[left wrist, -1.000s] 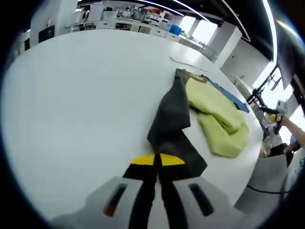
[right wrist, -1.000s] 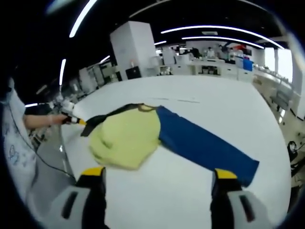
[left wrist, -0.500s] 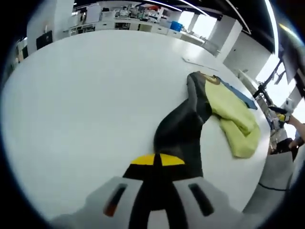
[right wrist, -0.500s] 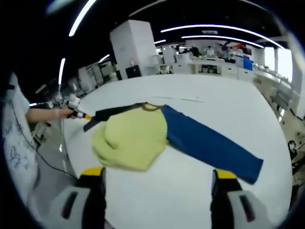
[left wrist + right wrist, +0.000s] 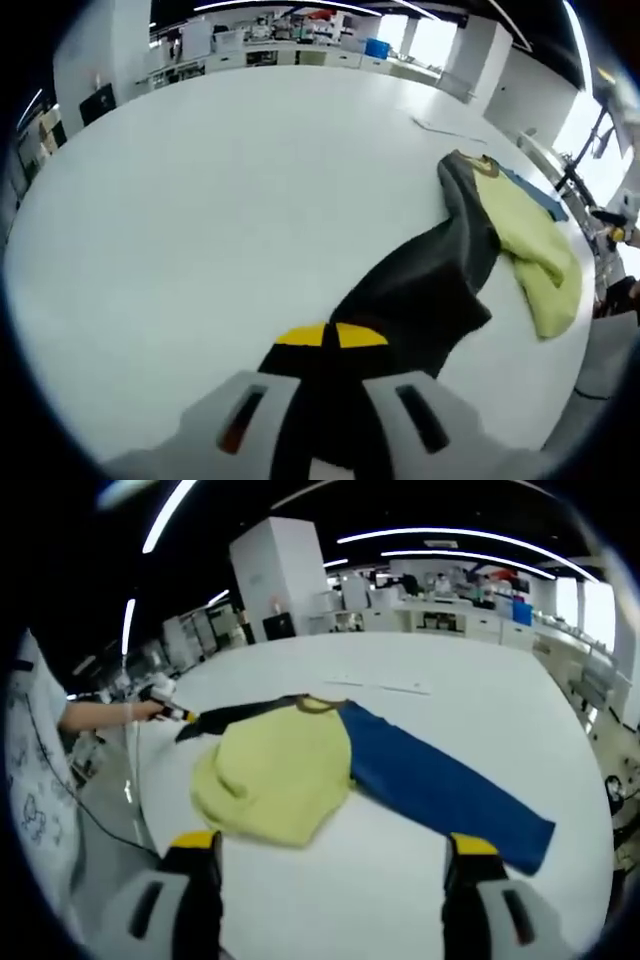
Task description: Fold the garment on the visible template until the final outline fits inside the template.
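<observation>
The left claw [image 5: 331, 338] was clamped on the dark sleeve [image 5: 420, 290] of the garment [image 5: 280, 775], which lay on the white surface [image 5: 200, 200] with that sleeve drawn out flat and well away from the yellow body. The right claw [image 5: 330, 855] stood wide apart, gripping nothing, above the surface near the body and the blue sleeve [image 5: 440, 785]. To spread the sleeve well, it likely needed light, even tension, low over the surface, with the body left undragged.

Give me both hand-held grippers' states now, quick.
Left hand-held gripper: shut on the dark sleeve.
Right hand-held gripper: open, holding nothing, above the white table.
</observation>
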Motion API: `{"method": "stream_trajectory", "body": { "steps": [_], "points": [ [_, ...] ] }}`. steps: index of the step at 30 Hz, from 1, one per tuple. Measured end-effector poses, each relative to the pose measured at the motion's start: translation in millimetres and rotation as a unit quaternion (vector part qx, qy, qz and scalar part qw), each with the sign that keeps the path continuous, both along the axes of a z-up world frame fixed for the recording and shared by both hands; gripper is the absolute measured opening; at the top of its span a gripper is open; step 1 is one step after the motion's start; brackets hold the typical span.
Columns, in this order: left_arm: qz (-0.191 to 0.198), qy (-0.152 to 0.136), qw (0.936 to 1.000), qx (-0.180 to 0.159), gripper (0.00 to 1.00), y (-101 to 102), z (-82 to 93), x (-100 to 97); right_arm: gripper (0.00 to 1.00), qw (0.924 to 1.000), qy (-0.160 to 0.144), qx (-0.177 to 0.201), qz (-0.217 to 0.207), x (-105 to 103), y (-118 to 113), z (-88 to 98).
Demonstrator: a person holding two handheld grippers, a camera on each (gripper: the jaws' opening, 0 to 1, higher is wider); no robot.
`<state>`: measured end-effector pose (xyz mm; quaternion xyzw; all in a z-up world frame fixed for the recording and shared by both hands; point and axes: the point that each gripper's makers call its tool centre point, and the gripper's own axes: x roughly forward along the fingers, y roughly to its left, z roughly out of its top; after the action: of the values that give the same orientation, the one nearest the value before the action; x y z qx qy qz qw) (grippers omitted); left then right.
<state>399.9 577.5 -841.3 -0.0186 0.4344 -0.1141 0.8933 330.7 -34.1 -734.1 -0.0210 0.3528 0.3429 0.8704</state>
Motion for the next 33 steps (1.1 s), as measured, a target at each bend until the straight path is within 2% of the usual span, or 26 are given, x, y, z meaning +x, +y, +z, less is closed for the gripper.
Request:
{"method": "stream_trajectory", "body": {
  "steps": [3, 7, 10, 12, 14, 17, 22, 28, 33],
  "points": [
    [0.001, -0.003, 0.9998, 0.017, 0.00, 9, -0.7, 12.1, 0.92, 1.0000, -0.003, 0.001, 0.000, 1, 4, 0.4],
    [0.004, 0.000, 0.9993, 0.038, 0.00, 14, 0.3, 8.5, 0.92, 1.0000, -0.002, 0.002, 0.000, 4, 5, -0.6],
    [0.005, 0.000, 0.9990, 0.044, 0.00, 21, -0.4, 15.5, 0.92, 1.0000, -0.001, 0.000, 0.002, 3, 8, -2.3],
    [-0.001, -0.001, 0.9987, 0.051, 0.00, 24, -0.8, 18.6, 0.92, 1.0000, 0.001, 0.001, 0.000, 2, 10, -2.8],
    [-0.024, 0.002, 0.9961, 0.084, 0.00, 33, -1.5, 25.4, 0.92, 1.0000, 0.003, 0.001, 0.000, 3, 8, -3.9],
    [-0.041, 0.001, 0.9941, 0.100, 0.00, 29, -1.6, 31.7, 0.92, 1.0000, 0.006, -0.001, -0.002, 1, 8, -5.8],
    [-0.046, 0.000, 0.9932, 0.107, 0.00, 37, -2.2, 43.2, 0.92, 0.9999, 0.010, -0.003, -0.004, 0, 5, -8.8],
    [-0.081, 0.010, 0.9880, 0.132, 0.00, 43, -2.8, 56.0, 0.92, 0.9999, 0.012, -0.002, -0.008, -3, 2, -10.7],
    [-0.080, 0.020, 0.9881, 0.130, 0.00, 46, -3.2, 46.7, 0.92, 0.9998, 0.014, 0.001, -0.010, -4, 3, -13.9]
  ]
}}
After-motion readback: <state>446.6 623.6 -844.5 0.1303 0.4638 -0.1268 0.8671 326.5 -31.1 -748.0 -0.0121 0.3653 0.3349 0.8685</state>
